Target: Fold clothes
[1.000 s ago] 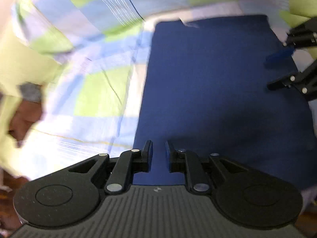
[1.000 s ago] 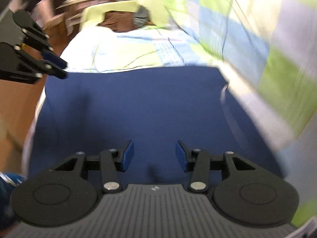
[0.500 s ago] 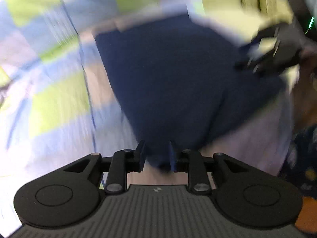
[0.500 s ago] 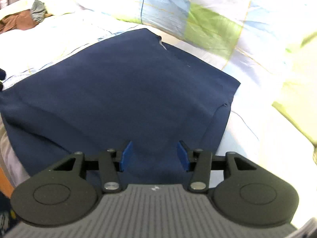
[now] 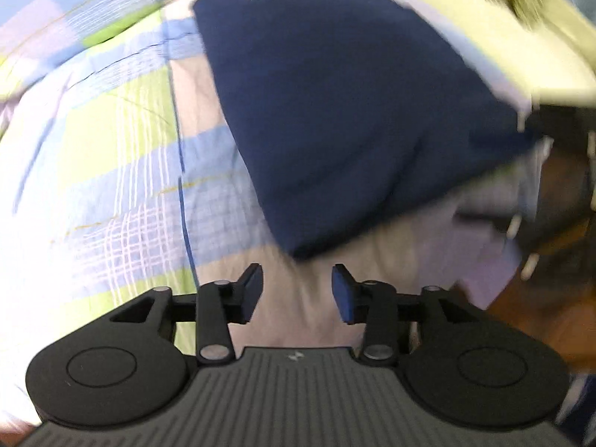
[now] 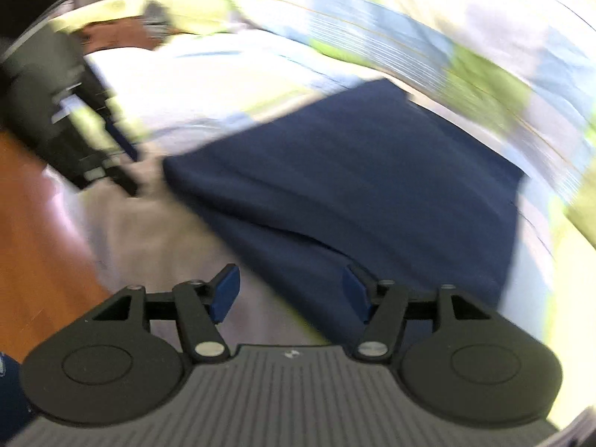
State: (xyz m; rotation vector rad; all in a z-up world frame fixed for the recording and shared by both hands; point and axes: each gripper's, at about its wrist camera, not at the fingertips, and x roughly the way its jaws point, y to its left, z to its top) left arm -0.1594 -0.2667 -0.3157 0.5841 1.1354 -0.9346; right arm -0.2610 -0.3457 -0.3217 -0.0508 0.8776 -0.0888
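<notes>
Hand-held gripper on the left (image 5: 296, 290) has let go, fingers now spread and empty like the right (image 6: 290, 290), leaving the navy garment (image 5: 346, 111) doubled over on the bed (image 5: 111, 149) (one fold apparently laid).

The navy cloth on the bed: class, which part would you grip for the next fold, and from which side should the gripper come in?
Probably the near corner of the navy cloth, where two edges meet in a point overhanging the plain sheet. Come in low from the bed's edge: the open left gripper already faces that corner, empty.
</notes>
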